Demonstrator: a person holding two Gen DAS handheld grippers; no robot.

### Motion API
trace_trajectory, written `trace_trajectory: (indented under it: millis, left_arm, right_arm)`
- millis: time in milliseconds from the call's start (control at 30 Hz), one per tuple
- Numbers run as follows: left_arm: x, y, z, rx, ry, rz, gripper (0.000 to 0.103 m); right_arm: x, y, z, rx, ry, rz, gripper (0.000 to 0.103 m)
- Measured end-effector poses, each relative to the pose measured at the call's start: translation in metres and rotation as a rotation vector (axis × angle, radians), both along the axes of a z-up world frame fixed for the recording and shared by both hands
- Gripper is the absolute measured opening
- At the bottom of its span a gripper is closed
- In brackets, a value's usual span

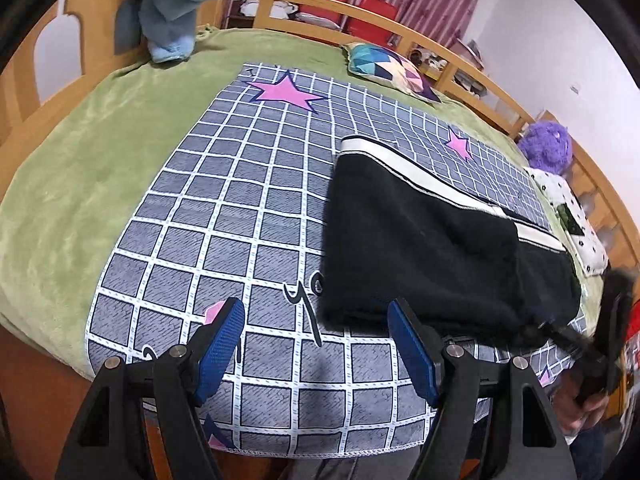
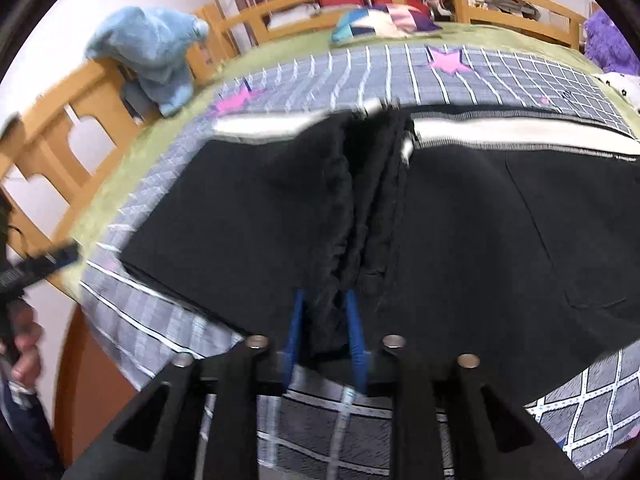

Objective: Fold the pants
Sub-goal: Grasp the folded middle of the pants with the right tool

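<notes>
The black pants (image 1: 432, 240) with a white side stripe lie folded on a grey checked sheet (image 1: 224, 208) with pink stars. My left gripper (image 1: 316, 312) is open and empty, just in front of the pants' near left corner. In the right wrist view my right gripper (image 2: 323, 304) is shut on a bunched fold of the black pants (image 2: 240, 208), at their near edge. The right gripper also shows in the left wrist view (image 1: 600, 320), blurred, at the pants' right end.
The sheet lies on a green blanket (image 1: 60, 200) over a wooden-railed bed (image 1: 24, 92). A blue plush garment (image 1: 176, 8) hangs at the far left rail. A patterned pillow (image 1: 388, 68), a purple plush toy (image 1: 546, 146) and a dotted white cloth (image 1: 576, 216) lie along the far right.
</notes>
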State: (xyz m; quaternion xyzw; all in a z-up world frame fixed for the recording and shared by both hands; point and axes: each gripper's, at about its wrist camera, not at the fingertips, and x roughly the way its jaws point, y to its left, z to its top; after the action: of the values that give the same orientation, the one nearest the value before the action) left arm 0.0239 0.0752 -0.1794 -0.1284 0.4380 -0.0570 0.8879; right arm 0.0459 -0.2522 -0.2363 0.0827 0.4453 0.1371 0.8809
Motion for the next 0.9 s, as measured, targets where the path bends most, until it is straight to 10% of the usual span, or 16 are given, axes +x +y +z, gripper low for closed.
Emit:
trace_trajectory:
  millis: [200, 433, 533, 733, 900]
  left_arm:
    - [0.008, -0.002, 0.003, -0.023, 0.013, -0.009, 0.072]
    - [0.015, -0.002, 0.003, -0.026, 0.03, -0.018, 0.072]
    - [0.018, -0.002, 0.001, -0.025, 0.035, -0.016, 0.072]
    - [0.034, -0.007, -0.005, -0.058, 0.055, -0.031, 0.072]
    - [0.046, -0.019, -0.016, -0.072, 0.078, -0.064, 0.072]
  right_arm:
    - [0.04, -0.009, 0.021, 0.001, -0.072, -0.053, 0.053]
    - [0.119, -0.01, -0.03, -0.003, 0.121, -0.113, 0.058]
    - [0.123, -0.004, -0.028, -0.042, 0.085, -0.073, 0.017]
    - [0.113, -0.039, 0.036, 0.127, -0.072, -0.058, 0.014]
    - [0.137, -0.049, -0.034, 0.065, 0.162, -0.15, 0.018]
